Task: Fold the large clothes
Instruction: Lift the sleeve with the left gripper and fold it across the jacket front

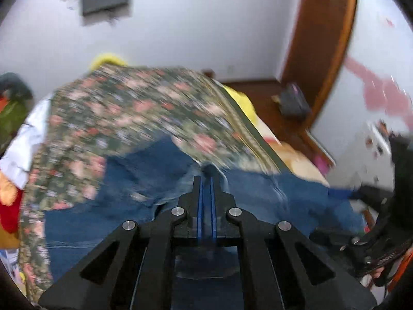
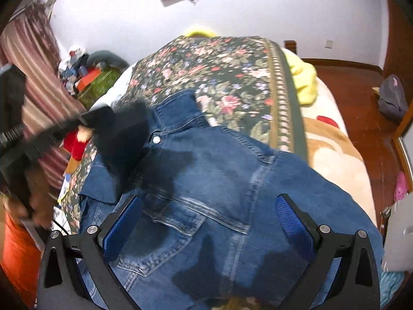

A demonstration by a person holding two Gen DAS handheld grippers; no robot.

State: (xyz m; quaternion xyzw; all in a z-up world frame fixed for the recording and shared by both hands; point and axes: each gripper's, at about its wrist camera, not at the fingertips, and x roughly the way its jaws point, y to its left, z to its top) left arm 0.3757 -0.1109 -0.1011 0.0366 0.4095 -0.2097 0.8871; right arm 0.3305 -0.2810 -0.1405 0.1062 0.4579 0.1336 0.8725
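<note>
A blue denim jacket (image 2: 219, 160) lies spread on the bed, its collar up against the floral blanket (image 2: 219, 72). My left gripper (image 1: 205, 178) is shut, and a bunch of denim (image 1: 144, 170) gathers at its tips. Motion blur smears that view. In the right wrist view the left gripper (image 2: 116, 129) is a dark blur over the jacket's collar side, with a hand behind it. My right gripper (image 2: 209, 199) hovers open just above the jacket's lower panel. Its blue pads (image 2: 294, 222) stand wide apart with nothing pressed between them. Part of the right gripper (image 1: 361, 235) shows at the edge of the left wrist view.
A yellow cloth (image 2: 304, 77) and a cream blanket (image 2: 333, 149) lie to the right of the floral one. Beyond the bed is a wooden floor (image 2: 361, 118) with a grey backpack (image 2: 392, 100). A striped curtain (image 2: 38, 59) and a pile of clutter (image 2: 82, 75) stand at the left.
</note>
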